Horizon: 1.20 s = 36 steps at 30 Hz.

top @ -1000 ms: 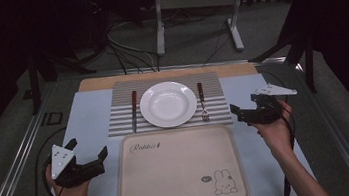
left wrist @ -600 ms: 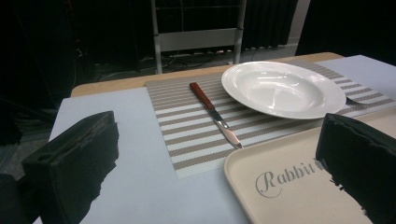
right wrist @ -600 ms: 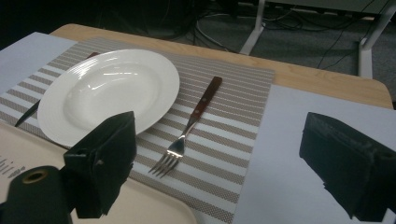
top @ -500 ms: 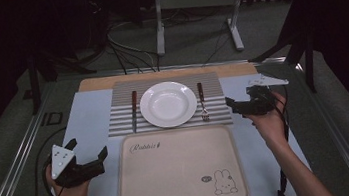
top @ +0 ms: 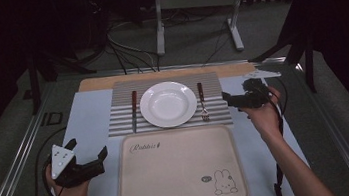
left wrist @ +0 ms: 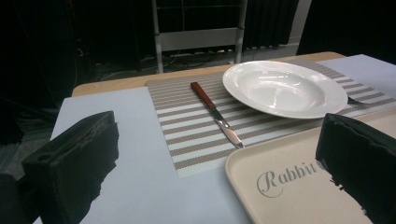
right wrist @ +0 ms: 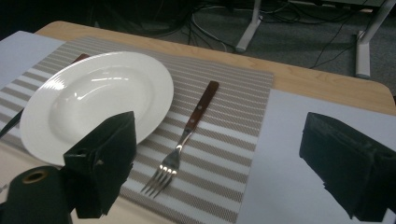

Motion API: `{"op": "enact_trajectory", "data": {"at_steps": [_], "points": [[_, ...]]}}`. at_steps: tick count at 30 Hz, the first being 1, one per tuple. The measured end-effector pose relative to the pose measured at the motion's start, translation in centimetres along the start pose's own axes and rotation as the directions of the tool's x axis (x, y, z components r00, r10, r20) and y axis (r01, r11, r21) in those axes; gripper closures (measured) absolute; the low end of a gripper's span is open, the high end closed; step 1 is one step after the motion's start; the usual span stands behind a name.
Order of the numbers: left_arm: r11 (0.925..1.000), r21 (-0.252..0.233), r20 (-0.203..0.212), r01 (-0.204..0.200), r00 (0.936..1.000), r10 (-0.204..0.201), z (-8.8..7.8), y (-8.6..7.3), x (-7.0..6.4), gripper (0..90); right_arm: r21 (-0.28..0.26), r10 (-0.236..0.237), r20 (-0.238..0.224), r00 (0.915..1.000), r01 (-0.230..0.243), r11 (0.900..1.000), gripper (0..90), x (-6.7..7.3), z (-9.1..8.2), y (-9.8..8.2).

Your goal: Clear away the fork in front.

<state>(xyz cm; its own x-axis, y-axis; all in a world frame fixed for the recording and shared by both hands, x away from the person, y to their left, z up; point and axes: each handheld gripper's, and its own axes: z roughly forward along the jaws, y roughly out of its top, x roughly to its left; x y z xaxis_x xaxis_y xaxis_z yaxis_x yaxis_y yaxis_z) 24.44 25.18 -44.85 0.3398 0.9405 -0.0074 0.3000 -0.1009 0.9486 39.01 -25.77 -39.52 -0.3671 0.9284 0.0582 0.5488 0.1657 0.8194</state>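
A white plate (top: pixel 168 104) sits in the middle of a striped placemat (top: pixel 120 122), with a wooden-handled knife (top: pixel 134 110) to its left and a fork (top: pixel 202 103) to its right. My right gripper (top: pixel 231 102) hovers open at the placemat's right edge, jaws pointing left toward the fork (right wrist: pixel 187 135) and plate (right wrist: pixel 93 100). Nothing is between the jaws of my right gripper (right wrist: pixel 224 149). My left gripper (top: pixel 88 148) rests open at the front left, beside a beige tray (top: pixel 179 170). Its own view looks across my left gripper (left wrist: pixel 217 154) to the knife (left wrist: pixel 215 113) and plate (left wrist: pixel 285 86).
The beige tray (left wrist: pixel 289 186), printed "Rabbit" with a rabbit drawing, lies in front of the placemat on a pale blue sheet (top: pixel 89 113). A wooden table edge (top: pixel 100 83) runs along the back. Beyond it are a metal stand (top: pixel 190 0) and floor cables.
My right gripper has moved left, from beyond the placemat's right edge to just beside the fork, and turned to point left. The left gripper has stayed put.
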Motion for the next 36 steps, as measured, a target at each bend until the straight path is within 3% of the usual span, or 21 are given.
{"op": "enact_trajectory", "data": {"at_steps": [14,24,36], "points": [[1.0000,-0.001,-0.002,0.004,1.0000,-0.004,0.0,0.0,0.1,0.0,0.020,-0.012,0.029,0.9995,0.012,1.000,11.2,0.3,2.4,2.4],[1.0000,-0.002,-0.003,0.006,1.0000,-0.006,-0.1,0.0,0.2,0.0,0.025,-0.021,0.037,0.9991,0.020,1.000,11.2,0.4,4.0,2.5],[1.0000,0.000,-0.005,0.008,1.0000,-0.008,-0.1,-0.1,0.2,0.0,0.014,0.028,0.032,0.9991,-0.029,1.000,11.2,0.0,6.4,1.9]]}}
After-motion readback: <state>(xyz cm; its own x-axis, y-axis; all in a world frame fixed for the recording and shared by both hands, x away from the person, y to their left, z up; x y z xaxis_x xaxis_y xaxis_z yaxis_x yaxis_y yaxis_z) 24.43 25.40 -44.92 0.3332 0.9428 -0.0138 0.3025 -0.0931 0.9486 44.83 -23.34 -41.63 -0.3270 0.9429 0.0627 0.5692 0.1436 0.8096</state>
